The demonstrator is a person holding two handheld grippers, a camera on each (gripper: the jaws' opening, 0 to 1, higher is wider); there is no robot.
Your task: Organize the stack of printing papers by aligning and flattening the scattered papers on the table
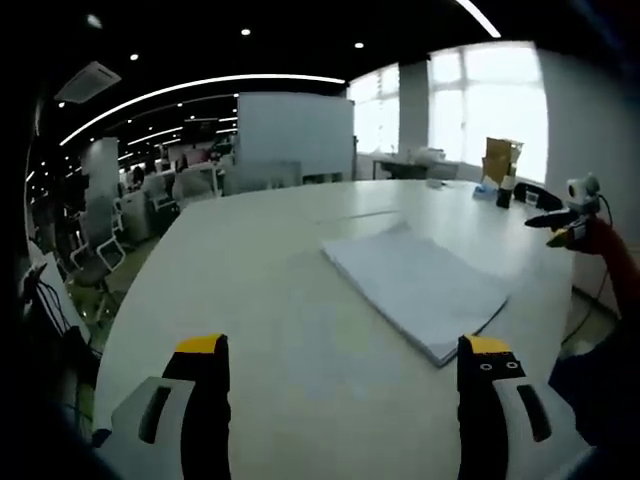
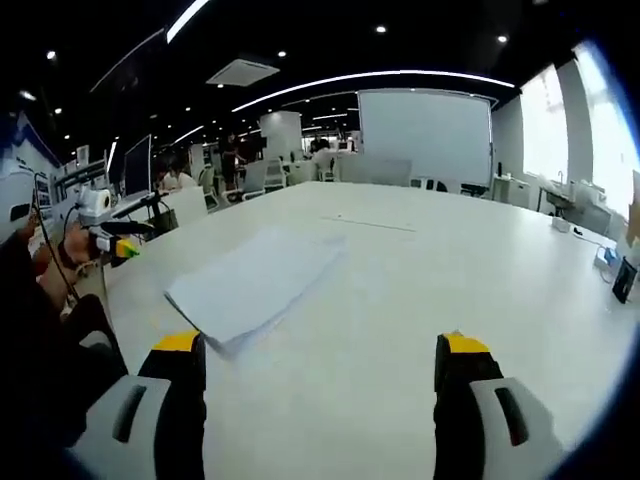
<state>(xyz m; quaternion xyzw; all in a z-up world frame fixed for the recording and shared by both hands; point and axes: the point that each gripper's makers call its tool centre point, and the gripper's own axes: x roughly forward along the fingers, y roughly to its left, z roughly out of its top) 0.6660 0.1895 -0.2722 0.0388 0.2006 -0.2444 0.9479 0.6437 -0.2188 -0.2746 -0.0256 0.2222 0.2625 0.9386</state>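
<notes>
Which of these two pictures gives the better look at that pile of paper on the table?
The left gripper view: the paper stack lies nearer and larger there, its layered edge visible. The right gripper view shows the same stack flatter and at a lower angle.

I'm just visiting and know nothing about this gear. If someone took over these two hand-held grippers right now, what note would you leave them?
Left gripper: open, holding nothing, above the white table.
Right gripper: open, holding nothing, also above the table.
Paper stack: lies flat on the table ahead of both grippers, neither touching it. Its sheets look slightly fanned at the edges, not square.
Done: nothing that shows.
Left: bring both grippers to the stack's sides, push the edges into line, then press the sheets flat.
</notes>
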